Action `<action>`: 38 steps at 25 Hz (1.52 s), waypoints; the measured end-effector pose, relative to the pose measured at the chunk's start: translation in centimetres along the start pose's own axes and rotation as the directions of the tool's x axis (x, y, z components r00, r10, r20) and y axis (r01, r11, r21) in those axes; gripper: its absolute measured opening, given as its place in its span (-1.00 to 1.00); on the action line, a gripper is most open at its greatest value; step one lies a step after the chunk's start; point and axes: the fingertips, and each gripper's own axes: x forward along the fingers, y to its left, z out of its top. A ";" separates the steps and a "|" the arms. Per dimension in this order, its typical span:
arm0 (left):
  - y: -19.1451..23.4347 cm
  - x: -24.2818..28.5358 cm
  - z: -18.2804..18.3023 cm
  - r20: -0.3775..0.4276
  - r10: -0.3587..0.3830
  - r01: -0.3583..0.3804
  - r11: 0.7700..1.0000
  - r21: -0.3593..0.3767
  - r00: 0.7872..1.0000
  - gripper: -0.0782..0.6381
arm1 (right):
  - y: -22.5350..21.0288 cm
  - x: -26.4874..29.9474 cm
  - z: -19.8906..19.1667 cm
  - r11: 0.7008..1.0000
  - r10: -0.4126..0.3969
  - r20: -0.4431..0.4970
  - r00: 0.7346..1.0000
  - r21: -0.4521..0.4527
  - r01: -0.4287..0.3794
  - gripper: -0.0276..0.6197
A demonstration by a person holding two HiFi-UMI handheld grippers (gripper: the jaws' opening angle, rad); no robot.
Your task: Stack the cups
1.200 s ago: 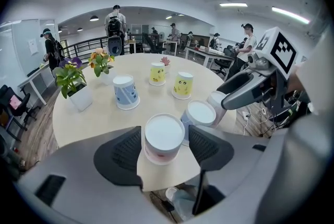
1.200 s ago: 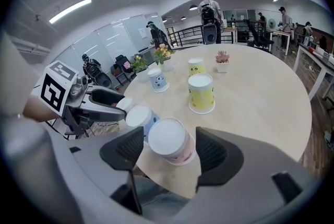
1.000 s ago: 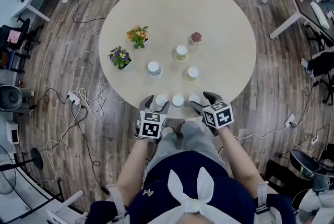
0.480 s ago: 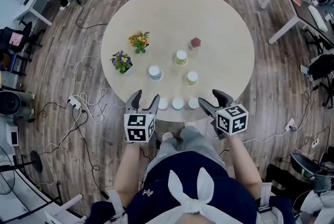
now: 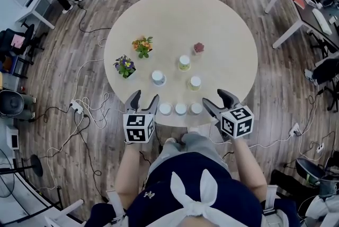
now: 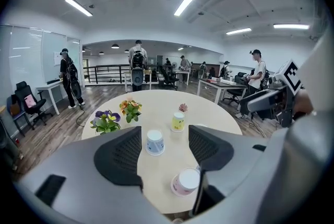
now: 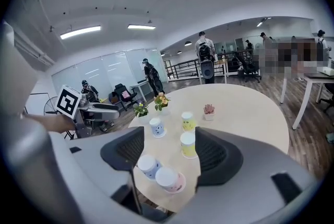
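Note:
Six paper cups stand mouth down on the round table (image 5: 212, 19). Three form a row at the near edge: a left cup (image 5: 165, 109), a middle cup (image 5: 180, 109) and a right cup (image 5: 196, 108). Further in stand a blue cup (image 5: 157, 78), a yellow cup (image 5: 184, 63) and another yellow cup (image 5: 195, 83). My left gripper (image 5: 144, 101) hangs open and empty just left of the row, off the table's edge. Right of the row my right gripper (image 5: 216, 100) is open and empty too. The left gripper view shows a pink cup (image 6: 187, 182) below its jaws. The right gripper view shows a blue cup (image 7: 147, 165) and a pink cup (image 7: 168, 179).
Two flower pots (image 5: 141, 46) (image 5: 125, 65) stand at the table's left, and a small succulent (image 5: 199, 47) sits behind the cups. Cables (image 5: 85, 104) run over the wooden floor on the left. Desks and people are in the room beyond.
Both grippers have lifted and drawn back from the near row of cups. The left one has shifted left, the right one right. The cups have not moved.

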 end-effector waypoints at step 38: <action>2.0 11.6 -2.9 -0.248 -0.076 0.101 0.991 0.092 0.966 0.01 | -2.8 11.1 -2.1 0.986 0.077 -0.281 0.957 -0.123 -0.115 0.19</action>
